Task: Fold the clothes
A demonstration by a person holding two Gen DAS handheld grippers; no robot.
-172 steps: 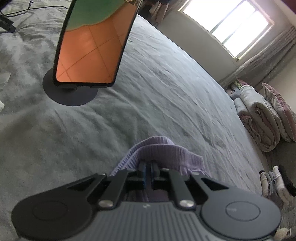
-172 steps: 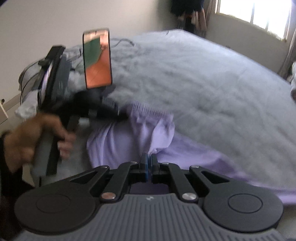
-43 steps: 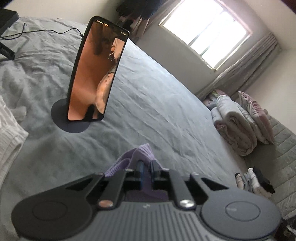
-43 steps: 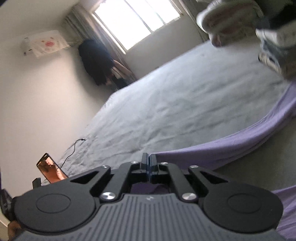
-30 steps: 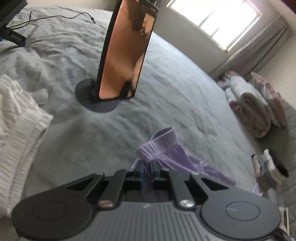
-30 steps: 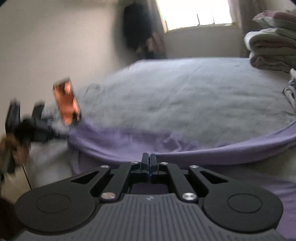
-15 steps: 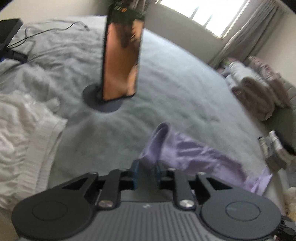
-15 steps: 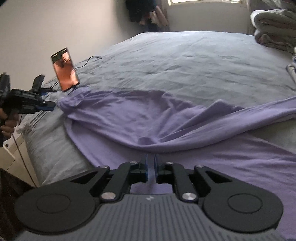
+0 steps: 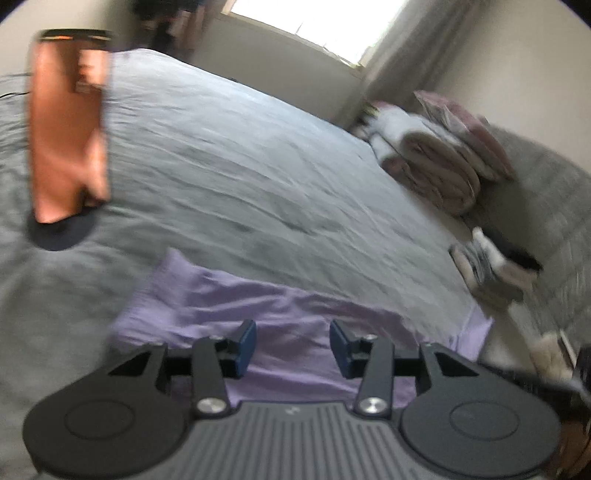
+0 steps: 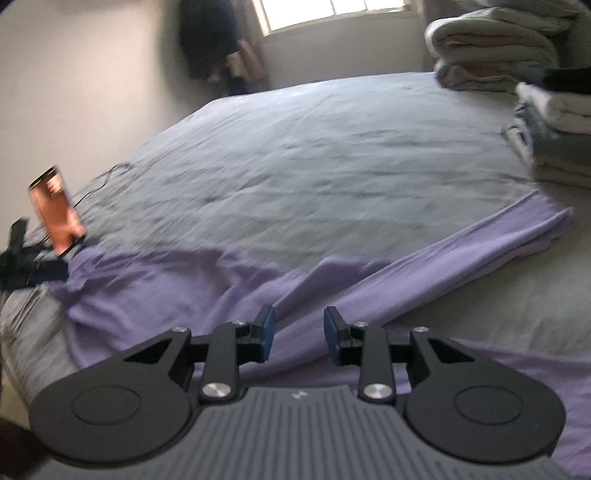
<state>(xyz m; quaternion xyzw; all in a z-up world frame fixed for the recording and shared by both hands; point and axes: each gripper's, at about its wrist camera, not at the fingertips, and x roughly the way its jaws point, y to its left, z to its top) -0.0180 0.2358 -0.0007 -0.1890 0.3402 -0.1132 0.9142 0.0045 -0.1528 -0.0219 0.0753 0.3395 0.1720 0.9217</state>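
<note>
Phone on its stand, far left. Left gripper released, jaws spread above the purple garment – it lies flat on the grey bed. Right gripper released too, over the same cloth. Folded blankets far right.

A phone stands upright on a round dark base on the grey bedspread. Folded quilts are stacked beside a bright window.

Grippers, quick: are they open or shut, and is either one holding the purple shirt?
Left gripper: open, holding nothing, above the purple shirt.
Right gripper: open, holding nothing.
</note>
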